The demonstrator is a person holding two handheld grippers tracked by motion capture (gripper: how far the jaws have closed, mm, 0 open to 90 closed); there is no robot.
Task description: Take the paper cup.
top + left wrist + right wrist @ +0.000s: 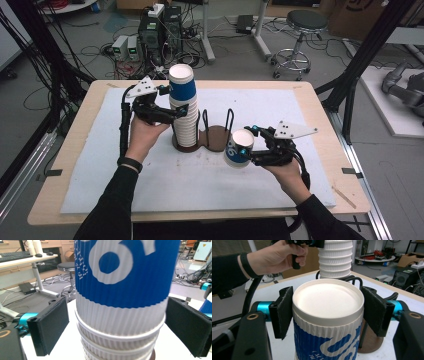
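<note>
**Two cups in hand over a padded bench**

Nearest to us, the right gripper (pixel 252 146) had its fingers (pixel 282 311) pinching a single blue-and-white paper cup (pixel 238 148), one pad pressed on each side just under the rim. We saw the cup held clear of the stack, tilted so its open mouth faced the gripper's camera, just in front of the brown stand (pixel 216 138).

A little farther in, the left gripper (pixel 176 114) stood at the cup stack (pixel 184 107). Its fingers (pixel 48 328) were spread, one on either side of the ribbed stack, with a sliver of gap showing at each pad. The stack rose upright from the left half of the stand, its topmost cup blue with white print and seated on the white ribbed cups below. The stand's two black wire loops (pixel 229 124) rose from its right half.

Under all this lay a pale grey mat (pixel 175 190) that covered most of the wooden bench (pixel 65 165); the wood showed as a border all round.

Beyond the bench, we saw a grey floor strewn with black cables, a cluster of computer boxes (pixel 159 27), a round stool (pixel 304 22) on a chrome base, and black frame posts (pixel 362 55) leaning at either side.
</note>
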